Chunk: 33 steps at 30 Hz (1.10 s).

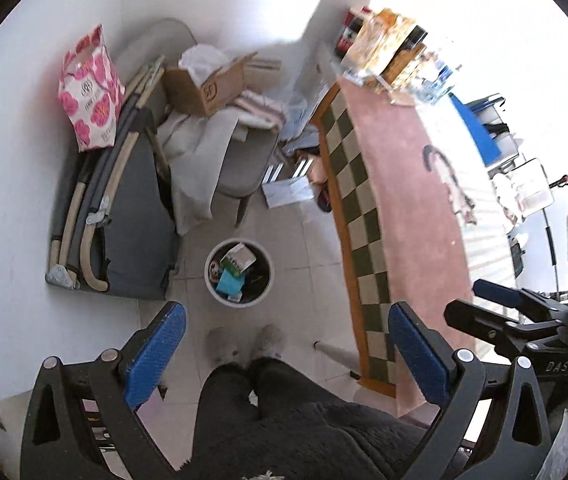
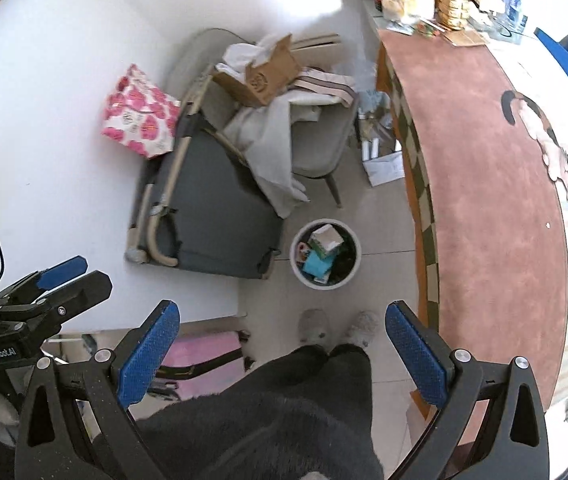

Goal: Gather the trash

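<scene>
A round white trash bin stands on the tiled floor just ahead of the person's slippered feet. Inside lie a green and white carton, a teal packet and other scraps. My left gripper hangs open above the floor, nothing between its blue pads. My right gripper is open too and holds nothing; it also shows at the right edge of the left wrist view. The left gripper appears at the left of the right wrist view.
A table with a pink cloth and a checked edge runs along the right, clutter at its far end. A grey chair with cloths and a cardboard box, a folded cot and a pink flowered bag crowd the wall.
</scene>
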Each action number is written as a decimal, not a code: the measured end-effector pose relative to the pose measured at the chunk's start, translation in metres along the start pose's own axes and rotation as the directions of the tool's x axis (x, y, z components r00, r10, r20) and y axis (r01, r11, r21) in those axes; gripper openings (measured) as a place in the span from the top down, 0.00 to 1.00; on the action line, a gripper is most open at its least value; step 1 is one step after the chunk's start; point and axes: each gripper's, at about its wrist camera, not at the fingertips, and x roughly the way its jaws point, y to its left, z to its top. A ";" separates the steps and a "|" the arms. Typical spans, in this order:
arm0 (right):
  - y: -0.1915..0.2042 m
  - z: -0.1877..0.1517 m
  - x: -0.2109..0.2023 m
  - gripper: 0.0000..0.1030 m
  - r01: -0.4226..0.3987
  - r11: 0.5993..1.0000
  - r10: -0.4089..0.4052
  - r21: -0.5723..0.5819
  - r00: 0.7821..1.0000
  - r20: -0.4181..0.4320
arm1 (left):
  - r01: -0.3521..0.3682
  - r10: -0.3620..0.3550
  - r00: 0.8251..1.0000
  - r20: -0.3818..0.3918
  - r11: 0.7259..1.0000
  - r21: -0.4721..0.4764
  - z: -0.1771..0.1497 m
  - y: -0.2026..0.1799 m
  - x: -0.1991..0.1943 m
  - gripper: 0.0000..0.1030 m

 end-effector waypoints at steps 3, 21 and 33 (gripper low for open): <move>0.007 -0.004 -0.018 0.00 -0.015 1.000 0.016 -0.012 1.000 0.006 | 0.018 -0.018 1.000 0.025 1.000 -0.004 -0.003 -0.005 -0.020 0.00; 0.032 -0.014 -0.051 0.00 -0.042 0.997 0.043 -0.063 0.999 0.024 | 0.041 -0.040 0.996 0.083 0.999 -0.018 -0.016 -0.007 -0.056 0.00; 0.035 -0.017 -0.054 0.00 -0.057 0.996 0.058 -0.063 0.998 0.013 | 0.055 -0.054 0.996 0.076 0.998 -0.005 -0.017 -0.010 -0.061 0.00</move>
